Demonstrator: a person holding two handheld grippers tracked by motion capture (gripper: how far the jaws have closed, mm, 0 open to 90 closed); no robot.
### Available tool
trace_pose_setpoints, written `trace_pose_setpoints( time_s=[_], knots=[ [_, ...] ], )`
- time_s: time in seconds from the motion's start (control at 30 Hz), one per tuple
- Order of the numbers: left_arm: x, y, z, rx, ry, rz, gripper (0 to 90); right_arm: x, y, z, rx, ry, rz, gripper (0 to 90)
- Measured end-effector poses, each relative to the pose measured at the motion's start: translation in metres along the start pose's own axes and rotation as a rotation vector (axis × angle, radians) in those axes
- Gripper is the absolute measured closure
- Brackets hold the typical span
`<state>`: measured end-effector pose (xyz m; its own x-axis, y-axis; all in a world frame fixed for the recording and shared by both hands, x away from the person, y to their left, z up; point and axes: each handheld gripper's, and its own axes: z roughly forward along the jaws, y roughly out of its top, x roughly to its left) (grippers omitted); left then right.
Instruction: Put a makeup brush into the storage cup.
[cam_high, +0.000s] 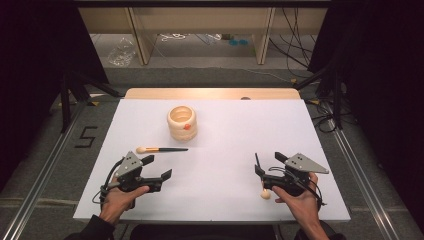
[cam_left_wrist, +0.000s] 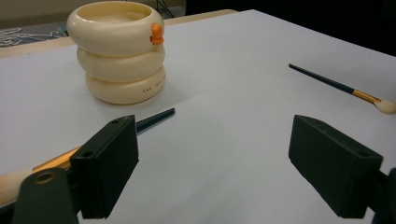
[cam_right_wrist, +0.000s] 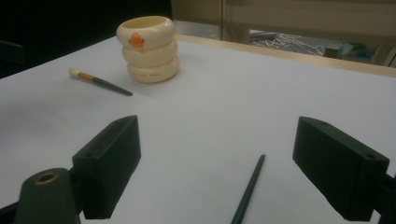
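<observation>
Tiny dark print on the cream three-ringed ceramic pot, upper centre of the white tabletop, isn't readable, and left tongs and right tongs both hover low, gaping, holding nothing.

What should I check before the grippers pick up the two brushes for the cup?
1. Left gripper open: ok, jaws wide, nothing between them.
2. Right gripper open: ok, jaws wide apart.
3. Left brush free to grasp: ok, it lies flat on the table, just beyond the left gripper.
4. Right brush free to grasp: ok, it lies by the right gripper, handle between the open jaws, not gripped.
5. Cup upright: ok, mouth up, apart from both brushes.
6. Cup empty: cannot tell, its bottom is hidden.
</observation>
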<state>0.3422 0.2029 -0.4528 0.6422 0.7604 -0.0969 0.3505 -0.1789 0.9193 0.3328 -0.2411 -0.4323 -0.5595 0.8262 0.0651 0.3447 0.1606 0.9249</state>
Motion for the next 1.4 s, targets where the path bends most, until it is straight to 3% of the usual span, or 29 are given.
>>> trace_pose_setpoints(
  time_s=[0.27,0.37,0.4,0.47,0.63,0.67,0.7,0.77,0.8,0.87,0.97,1.17,1.23,1.33,1.4],
  knots=[
    [0.009,0.014,0.001,0.058,0.019,0.007,15.8,0.003,0.0,0.001,0.006,0.01,-0.007,16.3],
    [0.019,0.02,0.005,0.09,-0.003,0.029,15.9,0.003,0.0,0.001,0.003,0.022,-0.01,16.3],
    [0.023,0.022,0.007,0.099,0.0,0.033,15.9,0.001,0.0,0.003,-0.013,0.02,-0.037,16.2],
    [0.03,0.025,0.01,0.118,0.008,0.035,15.9,0.002,0.0,0.004,-0.017,0.028,-0.043,16.3],
    [0.044,0.038,0.016,0.171,0.004,0.036,16.0,0.003,0.0,0.003,0.008,0.034,-0.045,16.4],
    [0.046,0.04,0.017,0.195,-0.005,0.048,16.1,0.003,-0.001,0.005,-0.015,0.039,-0.045,16.6],
    [0.048,0.043,0.016,0.233,-0.005,0.083,16.1,0.003,0.0,0.004,0.001,0.04,-0.047,16.7],
    [0.051,0.048,0.018,0.261,-0.003,0.115,16.3,0.003,-0.001,0.005,-0.011,0.05,-0.051,16.7],
    [0.052,0.05,0.02,0.266,-0.001,0.123,16.4,0.005,-0.001,0.004,0.012,0.054,-0.027,16.9],
    [0.055,0.054,0.023,0.287,-0.01,0.12,16.2,0.005,-0.001,0.004,0.014,0.06,-0.031,17.0],
    [0.061,0.06,0.027,0.342,-0.022,0.165,16.4,0.006,-0.001,0.004,0.012,0.066,-0.033,17.1],
    [0.068,0.062,0.042,0.403,-0.043,0.167,17.2,0.006,-0.001,0.004,0.021,0.072,-0.03,17.2],
    [0.071,0.063,0.047,0.433,-0.047,0.199,16.9,0.006,-0.001,0.004,0.022,0.073,-0.03,17.3],
    [0.073,0.064,0.054,0.48,-0.055,0.202,17.5,0.006,-0.001,0.004,0.024,0.068,-0.038,17.4],
    [0.076,0.066,0.059,0.513,-0.062,0.246,17.7,0.006,0.0,0.004,0.039,0.071,-0.039,17.4]
  ],
)
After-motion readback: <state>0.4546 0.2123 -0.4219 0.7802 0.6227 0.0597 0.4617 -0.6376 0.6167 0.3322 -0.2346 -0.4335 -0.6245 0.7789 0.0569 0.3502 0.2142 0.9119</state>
